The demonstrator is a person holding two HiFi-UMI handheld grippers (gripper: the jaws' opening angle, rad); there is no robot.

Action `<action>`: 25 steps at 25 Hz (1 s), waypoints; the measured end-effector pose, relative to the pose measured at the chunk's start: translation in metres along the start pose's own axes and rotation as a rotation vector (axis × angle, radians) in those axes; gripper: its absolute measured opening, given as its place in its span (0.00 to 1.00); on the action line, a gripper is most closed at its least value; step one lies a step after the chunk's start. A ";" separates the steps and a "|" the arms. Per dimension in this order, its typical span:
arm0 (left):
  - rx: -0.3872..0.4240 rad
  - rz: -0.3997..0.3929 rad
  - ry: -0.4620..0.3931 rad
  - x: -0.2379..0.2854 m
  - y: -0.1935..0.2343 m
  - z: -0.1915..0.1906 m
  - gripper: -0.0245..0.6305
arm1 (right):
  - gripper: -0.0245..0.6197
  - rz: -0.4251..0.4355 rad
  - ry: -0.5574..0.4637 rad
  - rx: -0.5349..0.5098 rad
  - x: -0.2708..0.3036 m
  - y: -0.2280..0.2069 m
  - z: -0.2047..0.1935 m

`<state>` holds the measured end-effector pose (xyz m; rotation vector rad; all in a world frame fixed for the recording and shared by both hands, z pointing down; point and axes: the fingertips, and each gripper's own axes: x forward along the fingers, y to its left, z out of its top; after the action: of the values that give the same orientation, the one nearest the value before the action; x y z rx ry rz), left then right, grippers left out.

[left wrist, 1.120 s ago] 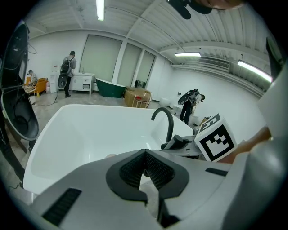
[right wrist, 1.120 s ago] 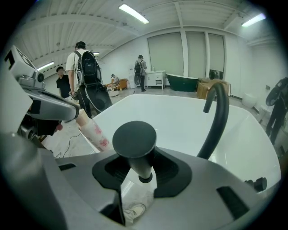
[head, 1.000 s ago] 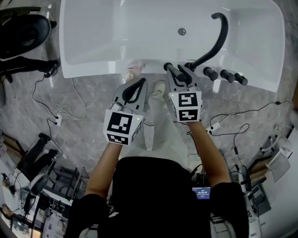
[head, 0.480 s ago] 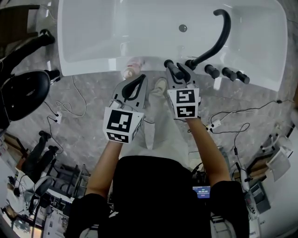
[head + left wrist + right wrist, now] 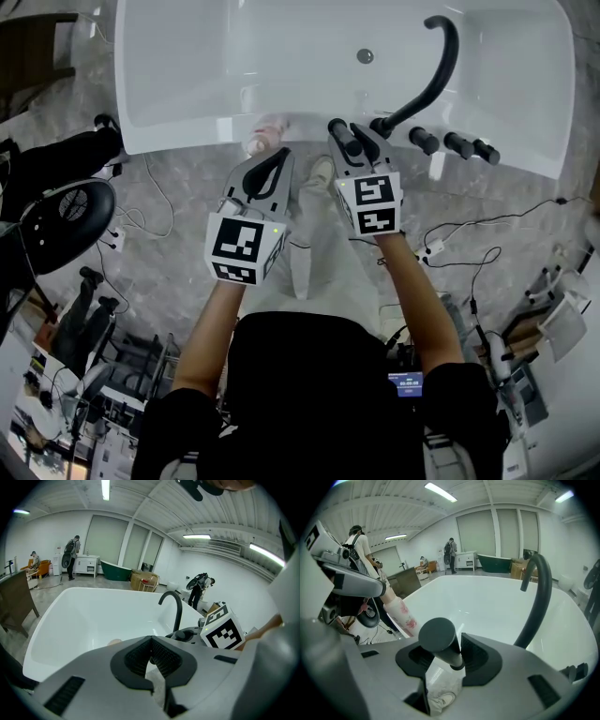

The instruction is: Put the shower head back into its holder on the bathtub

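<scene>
The shower head (image 5: 341, 138) is a black cylinder at the near rim of the white bathtub (image 5: 178, 141), just left of the black arched faucet (image 5: 439, 70). My right gripper (image 5: 357, 141) reaches over that rim with the shower head (image 5: 442, 641) between its jaws. The jaws are opening: the cylinder rests against the right pad and a thin gap shows at the left pad. The holder under it is hidden. My left gripper (image 5: 273, 172) hangs short of the rim, left of the right one, shut with nothing in it (image 5: 151, 645).
Black knobs (image 5: 458, 145) line the rim right of the faucet. A floral-patterned bottle-like object (image 5: 265, 137) leans at the rim between the grippers. The drain (image 5: 365, 56) lies in the tub floor. Cables (image 5: 141, 225) and a black chair (image 5: 56, 211) are on the marble floor at left.
Both grippers stay where they were by the tub rim. The black chair at the left has shifted down the picture as the head view moved.
</scene>
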<state>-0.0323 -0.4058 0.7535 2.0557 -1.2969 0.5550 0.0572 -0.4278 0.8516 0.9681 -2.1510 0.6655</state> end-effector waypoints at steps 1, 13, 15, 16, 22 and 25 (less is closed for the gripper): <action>0.002 -0.003 0.000 0.000 0.000 0.001 0.06 | 0.28 0.003 -0.006 0.004 -0.002 0.001 0.002; 0.061 -0.037 -0.040 -0.033 -0.009 0.033 0.06 | 0.31 0.007 -0.098 0.087 -0.047 0.016 0.038; 0.093 -0.057 -0.044 -0.036 -0.014 0.039 0.06 | 0.31 -0.007 -0.115 0.084 -0.057 0.016 0.044; 0.104 -0.066 -0.048 -0.038 -0.016 0.042 0.06 | 0.31 -0.015 -0.122 0.083 -0.062 0.016 0.047; 0.113 -0.085 -0.073 -0.063 -0.020 0.067 0.06 | 0.30 -0.043 -0.159 0.084 -0.095 0.030 0.075; 0.148 -0.104 -0.103 -0.078 -0.034 0.076 0.06 | 0.26 -0.103 -0.198 0.087 -0.126 0.027 0.085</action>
<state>-0.0334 -0.3992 0.6401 2.2859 -1.2308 0.5173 0.0672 -0.4132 0.6984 1.2278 -2.2392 0.6400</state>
